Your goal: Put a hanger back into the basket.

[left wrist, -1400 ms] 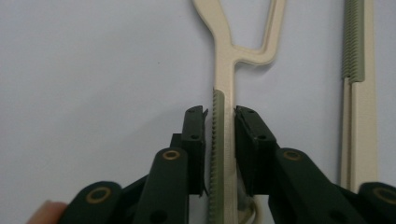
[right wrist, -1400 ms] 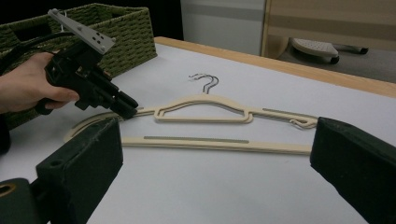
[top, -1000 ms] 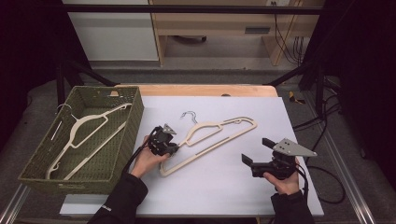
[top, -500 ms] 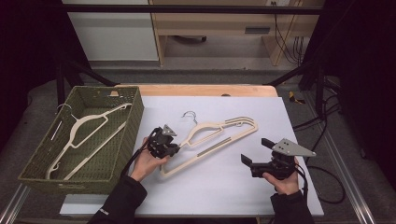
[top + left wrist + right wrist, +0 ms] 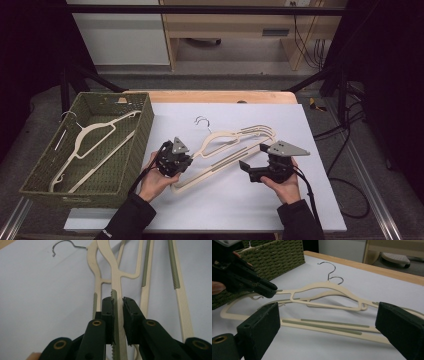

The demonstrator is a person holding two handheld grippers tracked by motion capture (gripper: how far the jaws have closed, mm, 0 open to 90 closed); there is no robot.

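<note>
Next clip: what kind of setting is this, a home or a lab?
Most likely a lab or workshop recording station, not a home. A white work mat covers the table inside a dark metal frame, loose cables trail off at the right, and plain wooden furniture stands on the bare floor behind.

In the left gripper view, the gripped hanger (image 5: 117, 285) is cut off at the bottom edge, and its arm is hidden between the pads. In the right gripper view, the basket (image 5: 274, 255) is cropped by the top edge. From above, how the two stacked hangers (image 5: 225, 150) overlap cannot be resolved.
</note>
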